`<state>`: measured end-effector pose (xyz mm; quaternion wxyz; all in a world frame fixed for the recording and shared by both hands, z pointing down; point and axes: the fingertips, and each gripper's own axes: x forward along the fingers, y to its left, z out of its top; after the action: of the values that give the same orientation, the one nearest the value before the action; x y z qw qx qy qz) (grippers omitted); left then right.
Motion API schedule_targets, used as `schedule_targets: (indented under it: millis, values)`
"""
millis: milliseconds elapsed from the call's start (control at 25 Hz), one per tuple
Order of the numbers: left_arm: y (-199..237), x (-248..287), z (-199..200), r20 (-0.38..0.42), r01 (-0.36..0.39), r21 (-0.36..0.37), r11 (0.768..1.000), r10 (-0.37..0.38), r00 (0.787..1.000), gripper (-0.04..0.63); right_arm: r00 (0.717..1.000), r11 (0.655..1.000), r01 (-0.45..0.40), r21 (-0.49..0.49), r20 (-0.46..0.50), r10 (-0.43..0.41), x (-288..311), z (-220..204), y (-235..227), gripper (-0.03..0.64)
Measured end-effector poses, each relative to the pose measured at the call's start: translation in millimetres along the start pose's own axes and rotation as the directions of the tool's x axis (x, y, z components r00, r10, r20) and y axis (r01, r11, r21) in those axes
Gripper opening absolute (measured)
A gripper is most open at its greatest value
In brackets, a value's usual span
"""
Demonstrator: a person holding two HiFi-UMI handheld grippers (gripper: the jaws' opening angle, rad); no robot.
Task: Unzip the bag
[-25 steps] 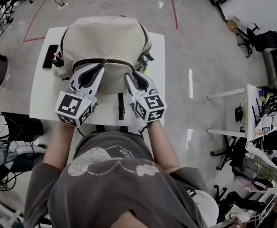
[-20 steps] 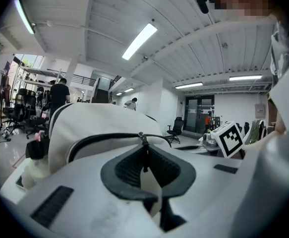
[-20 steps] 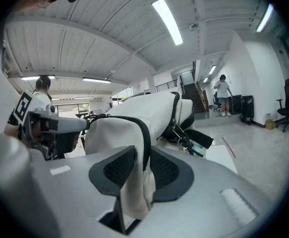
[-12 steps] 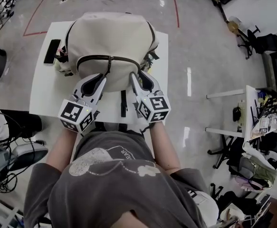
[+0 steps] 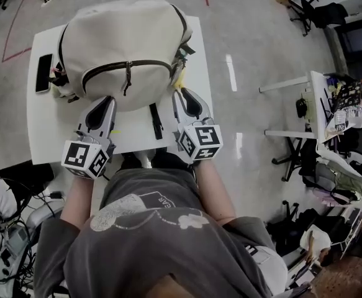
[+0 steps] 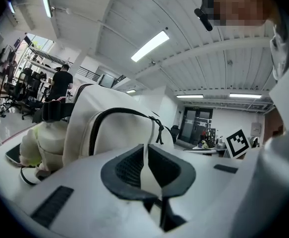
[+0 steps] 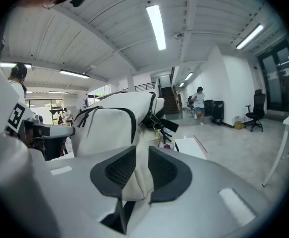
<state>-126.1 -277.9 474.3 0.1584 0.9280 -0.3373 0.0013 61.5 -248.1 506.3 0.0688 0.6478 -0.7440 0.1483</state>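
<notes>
White table [image 5: 128, 135] under the cream bag [image 5: 122, 39]. At the bag's near edge, left tongs [image 5: 104, 100] and right tongs [image 5: 180, 93] both closing, each nipping its cloth. Dark zip [image 5: 146, 62] across the bag's front fully shut; apparently all unzipping left.

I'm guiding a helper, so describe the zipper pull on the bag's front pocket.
On the white table lies a cream backpack. A dark zipper curves across its front pocket; the pull is the short dark tab hanging from the arc's middle, unlike the longer black strap on the table.
</notes>
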Motion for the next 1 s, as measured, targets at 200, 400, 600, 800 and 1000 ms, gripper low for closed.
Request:
schedule_targets:
  millis: [200, 400, 600, 800, 1000]
  values:
    - [-1.9, -4.8, -5.1, 0.002, 0.004, 0.012, 1.0, -0.004, 1.0, 0.009, 1.0, 0.999, 0.026, -0.026, 0.002, -0.026, -6.9, -5.2, 2.3, 0.049]
    - [-17.1, -10.7, -4.9, 0.013, -0.042, 0.021, 0.999, 0.042, 0.999, 0.006, 0.998, 0.997, -0.053, -0.06, 0.015, 0.054, -8.1, 2.0, 7.9, 0.029]
    - [-56.1, -7.8, -8.0, 0.039, -0.142, 0.024, 0.99, 0.141, 0.989, 0.006, 0.986, 0.984, -0.162, -0.071, 0.023, 0.164, -25.9, 9.2, -16.2, 0.017]
    - [-104.7, -9.9, -34.0, 0.077, -0.273, 0.011, 0.962, 0.271, 0.959, 0.006, 0.968, 0.965, -0.242, -0.104, 0.042, 0.248, -59.4, 8.9, -57.3, 0.015]
    - [-158.6, -1.2, -51.6, 0.122, -0.394, 0.026, 0.919, 0.389, 0.913, 0.006, 0.939, 0.937, -0.333, -0.102, 0.051, 0.339, -86.0, 5.5, -109.2, 0.004]
